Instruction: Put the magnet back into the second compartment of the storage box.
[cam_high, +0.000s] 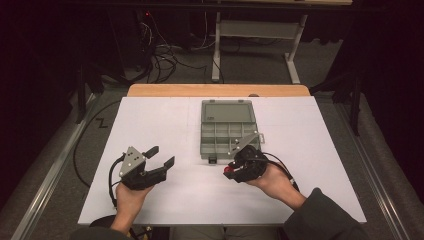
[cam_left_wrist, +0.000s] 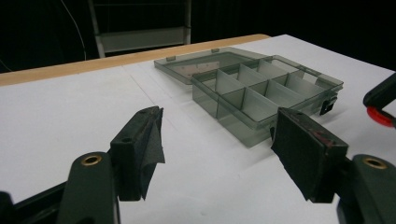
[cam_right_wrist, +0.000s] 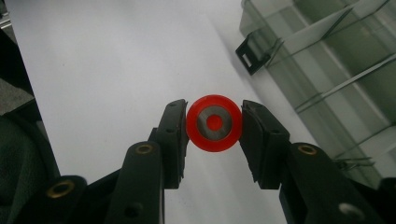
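Red wheel (cam_right_wrist: 214, 122) clamped between right gripper (cam_high: 231, 171) fingers at 6 o'clock of open compartment box (cam_high: 227, 131), likely for dropping in; left gripper (cam_high: 161, 156) fingers apart, idle over table (cam_high: 160, 120).

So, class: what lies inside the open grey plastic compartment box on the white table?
The grey plastic compartment box shows thin dividers and bare compartments in the left gripper view. In the high view, the right gripper, clamping a red round disc, covers its near right corner.

High view overhead; 2 close gripper views share the organizer box (cam_high: 228, 131).
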